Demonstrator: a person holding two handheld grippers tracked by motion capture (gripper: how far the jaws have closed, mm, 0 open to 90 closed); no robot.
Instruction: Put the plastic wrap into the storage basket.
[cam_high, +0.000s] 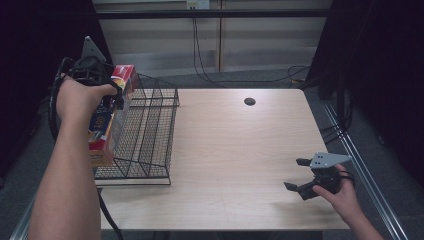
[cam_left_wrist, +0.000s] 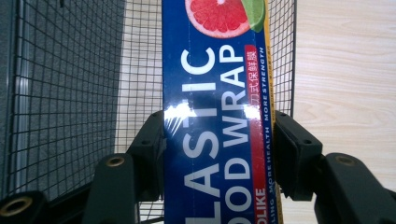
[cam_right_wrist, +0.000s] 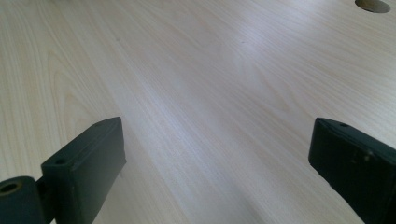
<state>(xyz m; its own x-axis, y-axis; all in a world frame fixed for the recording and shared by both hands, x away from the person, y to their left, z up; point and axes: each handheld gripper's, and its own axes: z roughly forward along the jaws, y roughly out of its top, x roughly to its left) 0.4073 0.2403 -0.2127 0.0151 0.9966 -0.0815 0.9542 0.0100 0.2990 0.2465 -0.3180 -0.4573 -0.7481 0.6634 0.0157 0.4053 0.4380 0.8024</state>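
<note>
A long plastic food wrap box (cam_high: 107, 120), blue and red with a grapefruit picture, hangs above the left side of a black wire basket (cam_high: 150, 130). My left gripper (cam_high: 116, 95) is shut on it. In the left gripper view the box (cam_left_wrist: 217, 116) runs up between both jaws, over the basket mesh (cam_left_wrist: 70, 93). My right gripper (cam_high: 299, 175) is open at the table's near right, low over bare wood, its fingers (cam_right_wrist: 88, 163) wide apart with nothing between them.
The light wooden table (cam_high: 235, 150) has a round cable hole (cam_high: 249, 101) at the back. The basket stands at the table's left edge. Cables trail on the floor behind, and a metal rail runs along the right side.
</note>
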